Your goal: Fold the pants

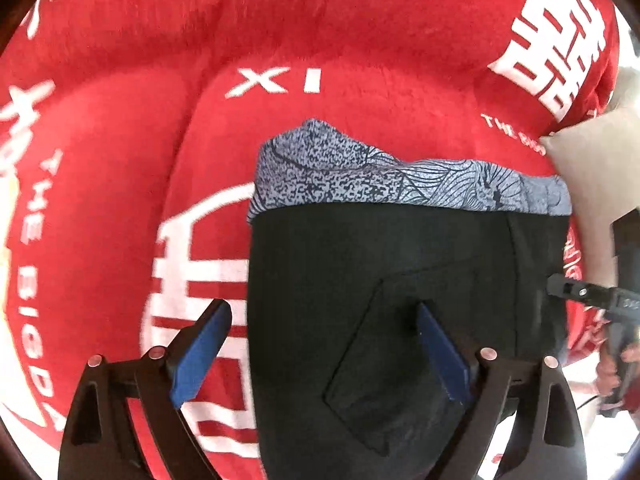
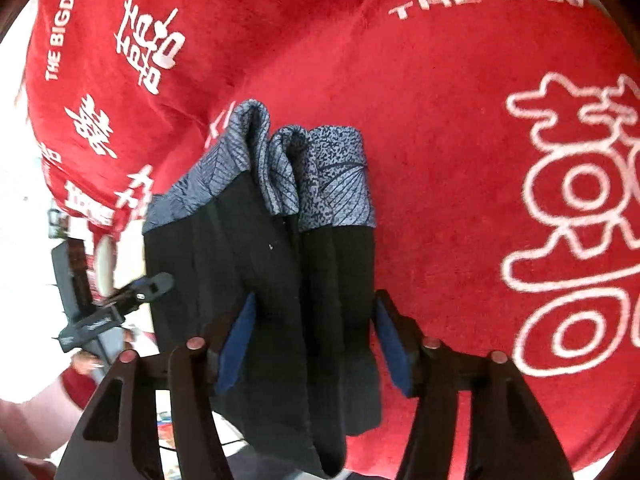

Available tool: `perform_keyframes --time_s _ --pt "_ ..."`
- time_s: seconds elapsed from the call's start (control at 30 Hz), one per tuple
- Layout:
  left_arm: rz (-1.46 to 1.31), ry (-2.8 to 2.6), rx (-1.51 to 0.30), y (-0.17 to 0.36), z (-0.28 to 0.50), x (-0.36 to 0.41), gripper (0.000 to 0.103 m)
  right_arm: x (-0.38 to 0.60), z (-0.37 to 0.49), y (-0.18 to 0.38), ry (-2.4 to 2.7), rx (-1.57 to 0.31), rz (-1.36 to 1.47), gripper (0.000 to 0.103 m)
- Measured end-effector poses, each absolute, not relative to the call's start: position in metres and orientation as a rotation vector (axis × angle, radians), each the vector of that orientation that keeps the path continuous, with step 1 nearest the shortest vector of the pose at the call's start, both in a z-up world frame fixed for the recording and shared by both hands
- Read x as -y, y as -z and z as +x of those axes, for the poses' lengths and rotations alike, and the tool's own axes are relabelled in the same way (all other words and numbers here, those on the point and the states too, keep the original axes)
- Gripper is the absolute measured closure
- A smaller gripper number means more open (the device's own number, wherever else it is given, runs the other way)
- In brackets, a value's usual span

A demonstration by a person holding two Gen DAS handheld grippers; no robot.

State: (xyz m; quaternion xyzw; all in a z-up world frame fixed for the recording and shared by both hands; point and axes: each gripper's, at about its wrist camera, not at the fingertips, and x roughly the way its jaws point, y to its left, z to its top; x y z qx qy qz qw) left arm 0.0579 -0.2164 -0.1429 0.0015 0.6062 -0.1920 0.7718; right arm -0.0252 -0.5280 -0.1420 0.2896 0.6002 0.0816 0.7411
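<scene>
Black pants (image 1: 380,280) with a grey patterned waistband (image 1: 360,176) lie on a red blanket (image 1: 160,120); a back pocket faces up. My left gripper (image 1: 324,316) is open above the pants' left edge, one blue pad off the cloth, one over the pocket. In the right wrist view the pants (image 2: 260,280) lie bunched with the waistband (image 2: 280,168) rumpled. My right gripper (image 2: 316,320) is open, its pads straddling the black cloth. The right gripper's tip shows at the left wrist view's right edge (image 1: 568,290); the left one's tip shows in the right wrist view (image 2: 152,286).
The red blanket (image 2: 440,120) with white lettering covers a soft, humped surface. A beige cushion (image 1: 600,168) sits at the right edge of the left view. The blanket's edge drops off at the left of the right view, with bright floor (image 2: 24,240) beyond.
</scene>
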Motion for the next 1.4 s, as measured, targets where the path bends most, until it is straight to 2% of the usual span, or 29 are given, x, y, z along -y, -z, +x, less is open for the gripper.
perform_keyframes --time_s 0.13,0.23,0.37,0.47,0.5,0.6,1.03,1.4 --pt "0.113 0.349 -1.307 0.132 0.047 0.218 0.009 0.521 -0.029 0.126 -0.077 -1.355 0.528 0.035" --pt "0.177 0.304 -1.308 0.124 0.035 0.214 0.009 0.520 -0.039 0.117 0.031 -1.402 0.454 0.024" --pt "0.234 0.281 -1.311 0.106 0.016 0.214 0.009 0.514 -0.054 0.097 0.154 -1.432 0.387 0.023" --pt "0.280 0.275 -1.316 0.094 0.001 0.214 0.009 0.502 -0.066 0.077 0.193 -1.421 0.361 0.017" --pt "0.284 0.273 -1.317 0.090 -0.002 0.213 0.000 0.497 -0.069 0.070 0.196 -1.412 0.358 0.014" --pt "0.294 0.280 -1.322 0.076 -0.014 0.211 0.000 0.478 -0.075 0.049 0.215 -1.381 0.339 0.000" --pt "0.260 0.267 -1.306 0.027 -0.029 0.203 0.000 0.388 -0.082 -0.001 0.257 -1.368 0.193 0.000" --pt "0.308 0.281 -1.275 0.010 -0.036 0.204 0.000 0.370 -0.080 -0.017 0.315 -1.358 0.110 0.000"
